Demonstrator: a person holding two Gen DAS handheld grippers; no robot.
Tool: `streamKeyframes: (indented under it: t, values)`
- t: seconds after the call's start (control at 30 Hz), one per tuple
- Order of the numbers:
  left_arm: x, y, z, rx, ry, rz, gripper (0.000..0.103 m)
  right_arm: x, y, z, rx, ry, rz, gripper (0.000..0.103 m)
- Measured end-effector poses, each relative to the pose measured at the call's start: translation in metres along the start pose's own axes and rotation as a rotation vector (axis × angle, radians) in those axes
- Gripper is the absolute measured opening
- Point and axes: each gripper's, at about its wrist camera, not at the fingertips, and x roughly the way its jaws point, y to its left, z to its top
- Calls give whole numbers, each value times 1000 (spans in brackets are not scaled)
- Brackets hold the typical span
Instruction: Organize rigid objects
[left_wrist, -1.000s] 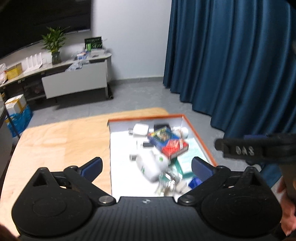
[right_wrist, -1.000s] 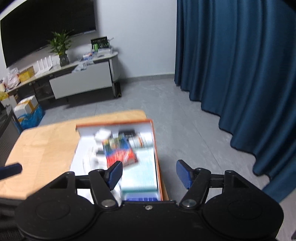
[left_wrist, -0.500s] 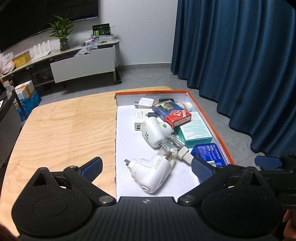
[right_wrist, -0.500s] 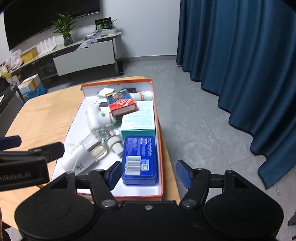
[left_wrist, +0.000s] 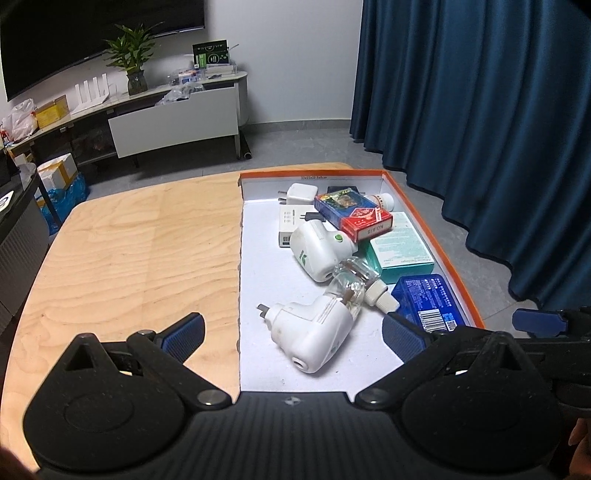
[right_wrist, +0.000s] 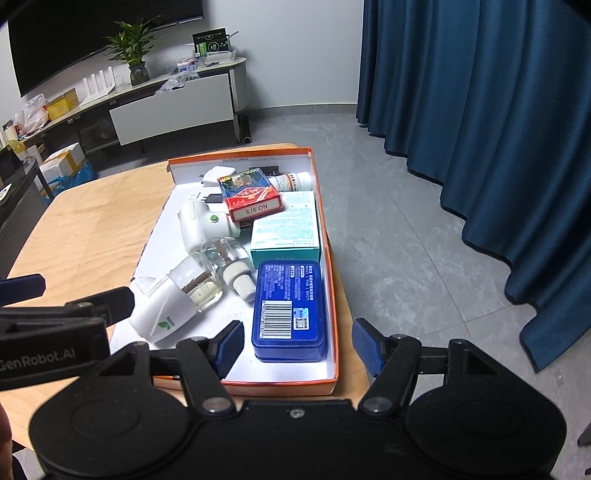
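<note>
An orange-rimmed white box sits on the right part of a wooden table. It holds two white plug-in devices with clear bottles, a red and blue card box, a teal box, a blue case, a white charger and a small white bottle. My left gripper is open above the near end of the box, around the nearest device. My right gripper is open above the blue case's near end.
A dark blue curtain hangs to the right. A low white cabinet with a plant stands at the back wall. Cardboard boxes lie on the floor at left. The table's right edge runs just beyond the box.
Both grippers have tilted down and settled over the box, which now fills more of each view and is sharp. Neither has closed; the objects have not moved.
</note>
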Motion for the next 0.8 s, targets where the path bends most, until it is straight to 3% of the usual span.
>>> streamKeyframes:
  t: [0.8]
  values:
    - [5, 2, -1, -9, 19, 1, 103, 7, 1, 0, 6, 14, -1, 78]
